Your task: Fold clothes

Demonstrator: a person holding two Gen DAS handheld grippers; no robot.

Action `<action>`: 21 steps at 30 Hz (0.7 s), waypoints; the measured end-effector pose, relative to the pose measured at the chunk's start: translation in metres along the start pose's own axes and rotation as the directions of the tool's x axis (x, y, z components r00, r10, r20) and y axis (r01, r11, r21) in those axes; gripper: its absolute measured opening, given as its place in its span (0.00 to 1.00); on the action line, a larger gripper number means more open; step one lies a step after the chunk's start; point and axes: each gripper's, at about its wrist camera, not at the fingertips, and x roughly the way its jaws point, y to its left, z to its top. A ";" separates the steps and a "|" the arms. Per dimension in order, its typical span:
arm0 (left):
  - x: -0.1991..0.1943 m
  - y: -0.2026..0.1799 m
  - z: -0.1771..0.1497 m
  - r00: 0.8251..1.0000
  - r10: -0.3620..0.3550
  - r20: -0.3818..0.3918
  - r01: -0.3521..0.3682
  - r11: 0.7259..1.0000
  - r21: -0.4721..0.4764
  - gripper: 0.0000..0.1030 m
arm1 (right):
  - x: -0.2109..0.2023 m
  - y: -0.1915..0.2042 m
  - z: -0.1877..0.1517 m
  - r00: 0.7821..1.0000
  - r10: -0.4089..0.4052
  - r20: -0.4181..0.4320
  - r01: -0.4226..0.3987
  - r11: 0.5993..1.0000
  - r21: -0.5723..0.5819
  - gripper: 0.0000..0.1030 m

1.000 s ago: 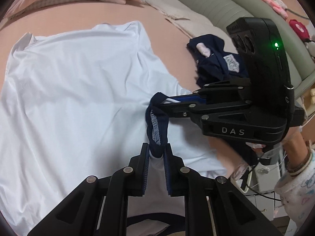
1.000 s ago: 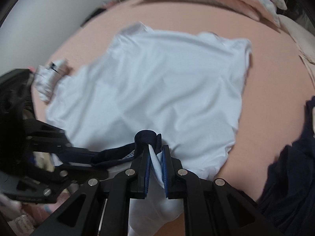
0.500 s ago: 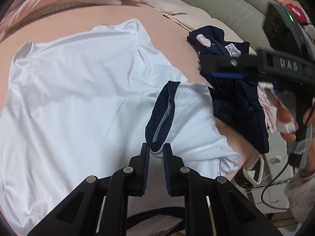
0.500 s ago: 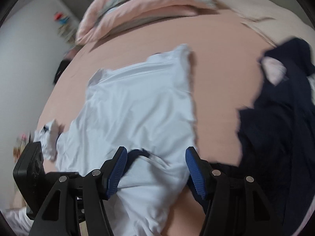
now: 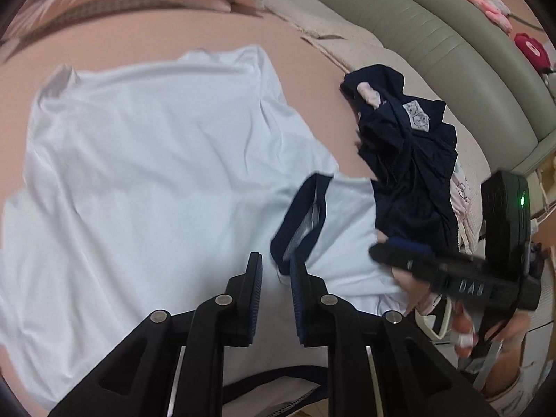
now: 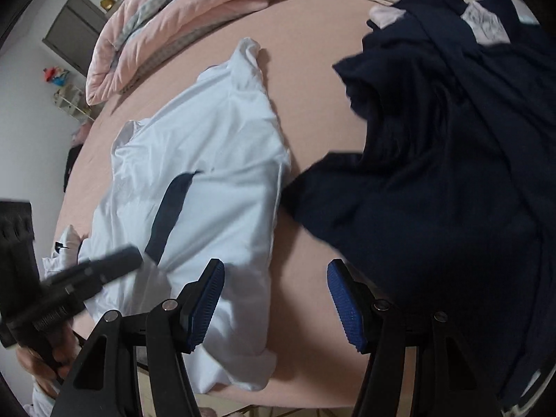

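A white T-shirt (image 5: 146, 180) with navy trim lies spread on the pink bed sheet (image 5: 305, 66). Its navy sleeve cuff (image 5: 302, 219) is folded onto the body. My left gripper (image 5: 276, 278) is at the cuff's near end with its jaws opening; the cuff's tip sits between the pads, with a sliver of space at the left pad. My right gripper (image 6: 276, 302) stands open and holds nothing, hovering over the shirt's edge (image 6: 250, 278) and the bare sheet. In the left wrist view the right gripper (image 5: 399, 252) is to the right of the cuff.
A heap of navy clothes (image 6: 434, 191) lies right of the shirt, touching its edge. A pink quilt (image 6: 173, 17) is bunched at the far side, a padded grey-green headboard (image 5: 434, 34) runs along the right. A small white garment (image 6: 62, 243) lies at the left bed edge.
My right gripper has let go of the sleeve cuff, opened wide, rolled and swung away toward the navy heap. The cuff now lies on the shirt. My left gripper stayed put.
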 end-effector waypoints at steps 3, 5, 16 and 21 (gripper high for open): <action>0.002 -0.003 0.008 1.000 -0.006 -0.002 0.006 1.000 -0.002 0.46 | 0.002 -0.003 -0.002 0.998 0.053 0.015 -0.054 0.997 0.049 0.59; 0.007 -0.006 0.011 1.000 -0.023 0.001 0.023 1.000 -0.008 0.56 | 0.005 -0.007 -0.001 0.996 0.078 0.035 -0.081 0.992 0.100 0.59; 0.043 -0.024 0.027 0.997 -0.073 0.005 0.073 0.997 0.030 0.55 | 0.019 -0.019 0.021 0.986 0.117 0.119 -0.143 0.961 0.237 0.57; 0.059 -0.019 0.030 0.999 -0.032 -0.019 0.032 0.999 0.008 0.23 | 0.025 -0.019 0.023 0.985 0.123 0.118 -0.148 0.960 0.239 0.34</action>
